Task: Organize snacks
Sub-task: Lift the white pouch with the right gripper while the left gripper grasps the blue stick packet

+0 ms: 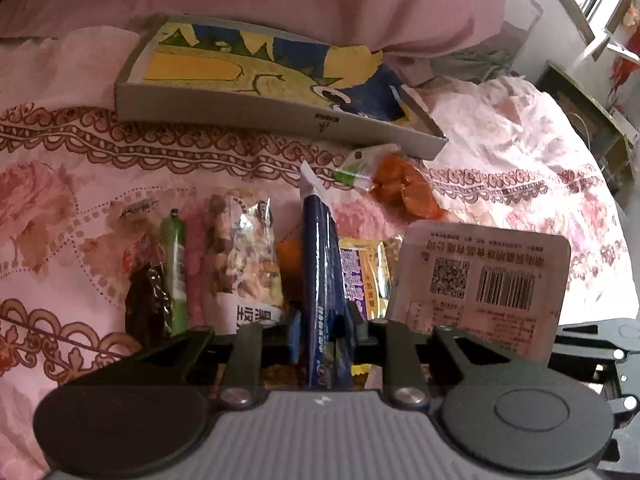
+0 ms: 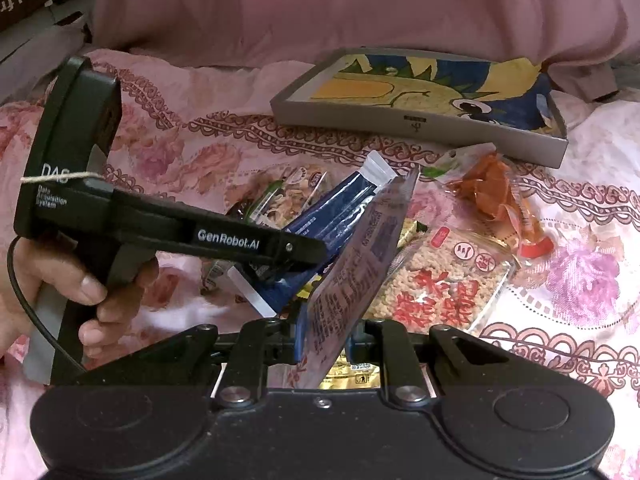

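The tray [image 1: 256,108] is empty; all snacks lie on the bedspread [image 1: 60,184]. The left gripper [image 1: 322,332] clamps a blue packet [image 1: 320,264]. The right gripper [image 2: 326,344] clamps a pale sachet [image 2: 352,272].

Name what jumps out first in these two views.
Each gripper grips a snack: the left gripper a dark blue packet, the right gripper a pale printed pouch, both raised over the snack pile on the pink floral bedspread. Behind lies a shallow grey box with a yellow-and-blue picture inside.
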The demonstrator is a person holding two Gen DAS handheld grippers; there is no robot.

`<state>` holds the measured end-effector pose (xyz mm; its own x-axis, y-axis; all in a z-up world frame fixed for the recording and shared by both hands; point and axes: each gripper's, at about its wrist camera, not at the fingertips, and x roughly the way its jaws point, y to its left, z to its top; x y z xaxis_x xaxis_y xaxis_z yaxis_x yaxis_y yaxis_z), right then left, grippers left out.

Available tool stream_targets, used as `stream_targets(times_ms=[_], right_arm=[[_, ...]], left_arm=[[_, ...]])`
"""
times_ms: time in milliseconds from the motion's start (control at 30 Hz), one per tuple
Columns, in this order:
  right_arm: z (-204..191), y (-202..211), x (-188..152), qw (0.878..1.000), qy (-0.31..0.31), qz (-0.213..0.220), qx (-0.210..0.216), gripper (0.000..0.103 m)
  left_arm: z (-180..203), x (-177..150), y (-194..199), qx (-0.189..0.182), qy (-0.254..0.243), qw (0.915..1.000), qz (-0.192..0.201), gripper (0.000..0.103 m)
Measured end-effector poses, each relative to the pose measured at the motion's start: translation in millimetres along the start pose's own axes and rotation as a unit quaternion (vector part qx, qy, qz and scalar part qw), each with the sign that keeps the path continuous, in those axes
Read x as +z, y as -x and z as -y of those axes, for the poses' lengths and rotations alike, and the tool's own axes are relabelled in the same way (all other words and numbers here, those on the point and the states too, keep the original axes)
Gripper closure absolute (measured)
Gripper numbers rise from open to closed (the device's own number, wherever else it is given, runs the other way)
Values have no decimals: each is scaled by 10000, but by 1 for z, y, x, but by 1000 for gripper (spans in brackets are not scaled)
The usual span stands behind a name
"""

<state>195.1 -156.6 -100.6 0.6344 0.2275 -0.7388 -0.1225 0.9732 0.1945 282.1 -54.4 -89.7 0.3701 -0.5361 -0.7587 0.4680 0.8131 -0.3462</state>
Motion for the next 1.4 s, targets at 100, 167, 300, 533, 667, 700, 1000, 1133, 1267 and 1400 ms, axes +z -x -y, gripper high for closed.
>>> stream_targets(times_ms=[100, 167, 300, 533, 667, 700, 1000, 1133, 1267, 1400], right_arm=[[3, 1, 1, 9999, -124, 7, -20, 83], [6, 4, 2, 9998, -195, 40, -36, 83], [13, 9, 4, 9992, -377, 112, -36, 85], [17, 10, 5, 9986, -512, 115, -26, 85], [16, 10, 4, 9987, -492, 96, -21, 85], [17, 9, 5, 9987, -502, 88, -16, 85], [17, 7, 5, 9987, -513, 75, -6, 85], [20, 11, 5, 9983, -555, 180, 25, 88], [21, 15, 7, 9977, -613, 298, 53, 90], [22, 21, 9, 9969, -650, 438, 103, 92]], left_arm=[[-1, 0, 1, 15, -17, 10000, -68, 85], [-3, 0, 3, 1, 62, 9999, -118, 87], [-2, -3, 9, 64, 103, 9996, -250, 91], [8, -9, 13, 185, -131, 9995, -201, 88], [7, -2, 6, 137, -86, 9999, -56, 80], [6, -2, 4, 96, -48, 9999, -43, 78], [9, -1, 0, 163, -155, 9997, 24, 86], [11, -2, 5, 231, -174, 9995, 97, 95], [14, -3, 9, 240, -209, 9994, 101, 98], [18, -6, 13, 311, -211, 9992, 103, 98]])
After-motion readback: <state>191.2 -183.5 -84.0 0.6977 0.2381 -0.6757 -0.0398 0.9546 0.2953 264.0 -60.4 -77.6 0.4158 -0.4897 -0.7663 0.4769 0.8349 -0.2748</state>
